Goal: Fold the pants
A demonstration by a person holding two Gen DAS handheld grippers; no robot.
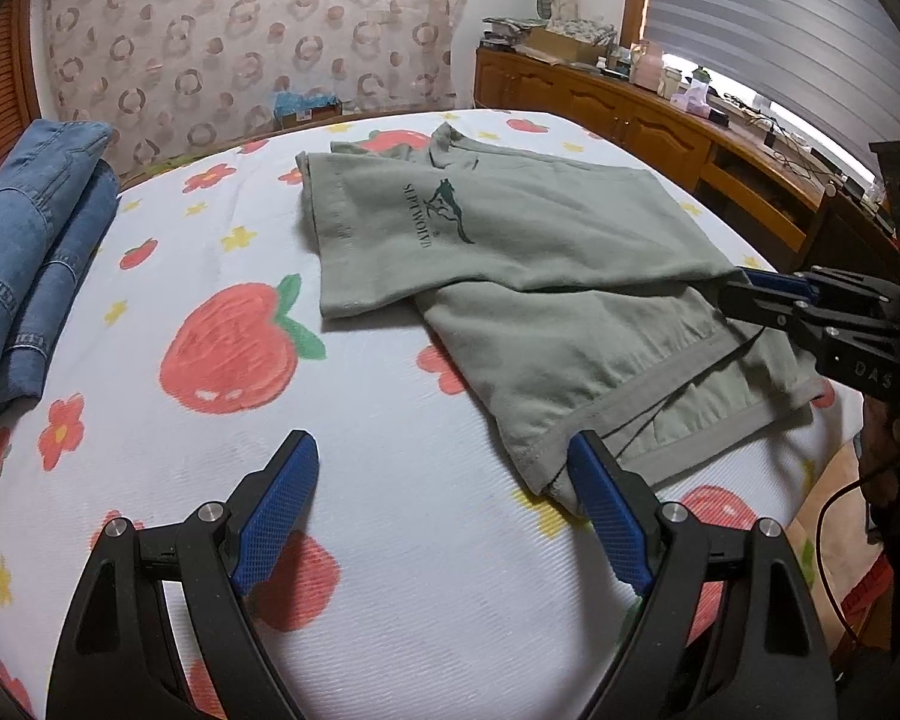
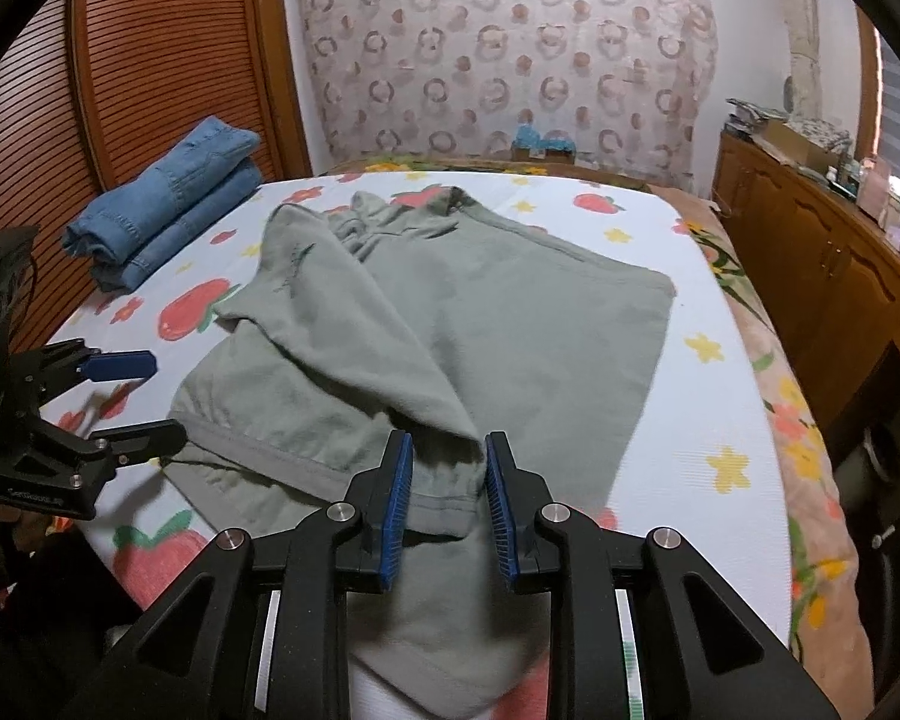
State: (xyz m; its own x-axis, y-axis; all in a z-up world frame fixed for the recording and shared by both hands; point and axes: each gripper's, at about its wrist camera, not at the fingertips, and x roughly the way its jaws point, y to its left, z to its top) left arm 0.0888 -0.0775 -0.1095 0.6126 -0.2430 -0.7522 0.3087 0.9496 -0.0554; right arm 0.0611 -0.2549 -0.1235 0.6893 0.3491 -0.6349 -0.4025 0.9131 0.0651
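Start at your far left: a folded stack of jeans (image 2: 168,204) sits at the edge of the bed (image 1: 390,540), well apart from the work, with bare flowered sheet between it and the grey-green pants (image 2: 450,330). That strip of sheet is your open room on that side.

Your left gripper (image 1: 444,516) is spread wide and holds nothing. It hovers over the sheet just beside the near-left corner of the pants, where the waistband (image 1: 660,396) ends; one finger sits right at that corner, though I cannot tell if it touches.

The pants lie mid-bed, already doubled over, with a printed leg laid slantwise across the top. Their long axis runs away from you and a little leftward, waistband nearest you, the folded end far off toward the patterned curtain (image 2: 510,60).

Your right gripper (image 2: 448,504) stands partly open astride a raised ridge of cloth near the waistband; the pads do not look pressed on it, so I judge it loose. This hand is the nearer one to the cloth.

To the right, the pants' straight edge leaves a clear band of sheet before the bed's edge and the wooden cabinets (image 2: 810,276).
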